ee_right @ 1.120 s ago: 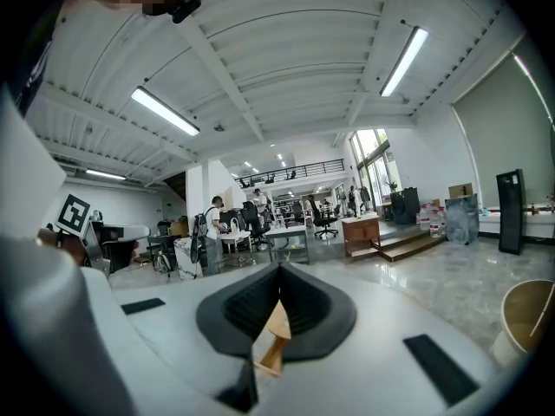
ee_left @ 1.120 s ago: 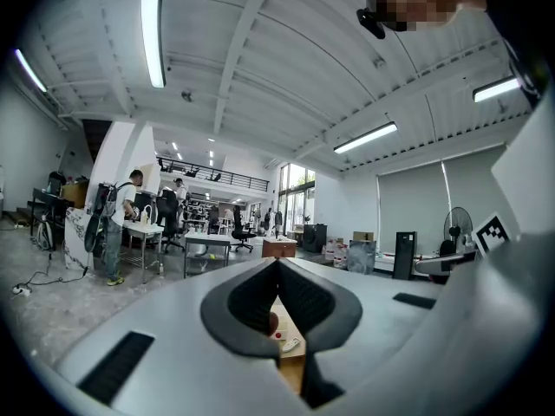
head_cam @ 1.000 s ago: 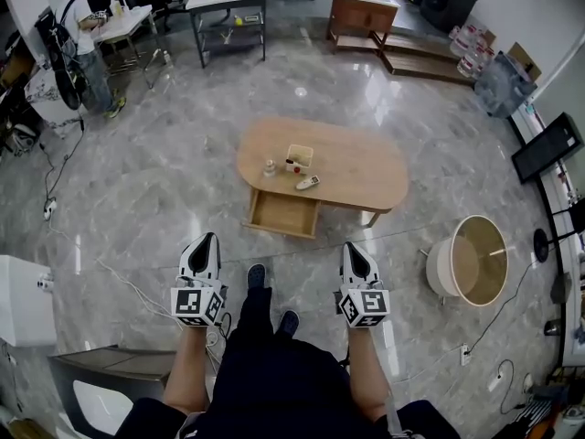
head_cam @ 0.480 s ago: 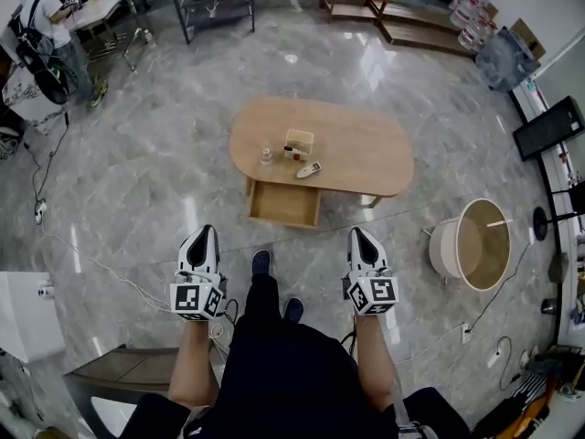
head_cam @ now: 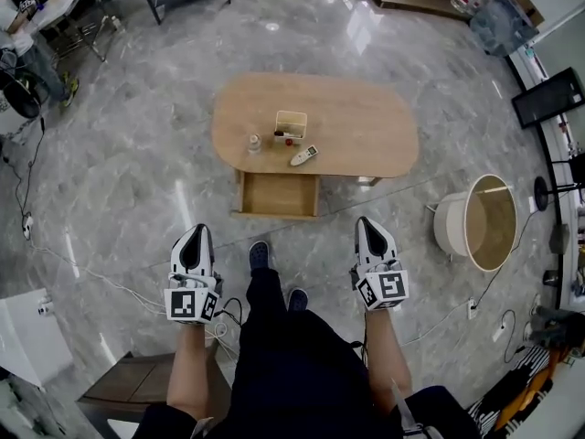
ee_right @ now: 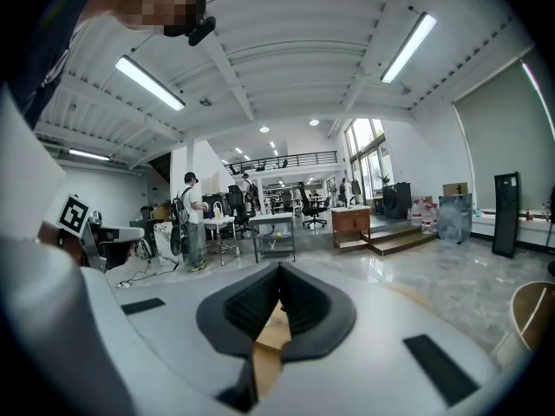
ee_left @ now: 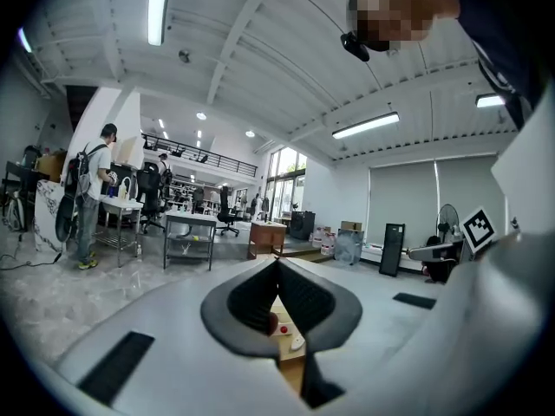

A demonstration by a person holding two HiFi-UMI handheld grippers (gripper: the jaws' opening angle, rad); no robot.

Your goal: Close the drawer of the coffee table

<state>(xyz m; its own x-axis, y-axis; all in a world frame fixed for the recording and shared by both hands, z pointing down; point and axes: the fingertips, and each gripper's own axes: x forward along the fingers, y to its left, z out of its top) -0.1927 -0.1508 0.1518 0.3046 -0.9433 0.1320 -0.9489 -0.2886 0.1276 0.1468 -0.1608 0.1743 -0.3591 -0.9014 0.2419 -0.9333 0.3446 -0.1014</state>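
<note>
Near the top middle of the head view, the oval wooden counter [head_cam: 366,135] stands on the grey marble floor [head_cam: 137,181]. Its drawer [head_cam: 279,195] is pulled out from the lower edge, toward the person, and looks bare inside as far as can be seen. On the counter top sit a small open box [head_cam: 291,124], a little jar [head_cam: 254,143] and a remote [head_cam: 304,155]. The left gripper [head_cam: 196,236] and the right gripper [head_cam: 367,229] are held out at lower left and lower right of the frame. Both point toward the drawer but are well apart from it, with the person's shoes [head_cam: 259,254] between them.

The left gripper view shows its jaws clenched together on nothing. A sliver of the counter and the drawer's wood appears in the notch below their tips, low in the centre.

The right gripper view shows the same: jaws pressed together, empty, with a strip of wood beneath them.

By these pictures the task has not started. The drawer is open and untouched, so what remains is likely the approach, contact with the drawer front, and a push until it sits flush.
</note>
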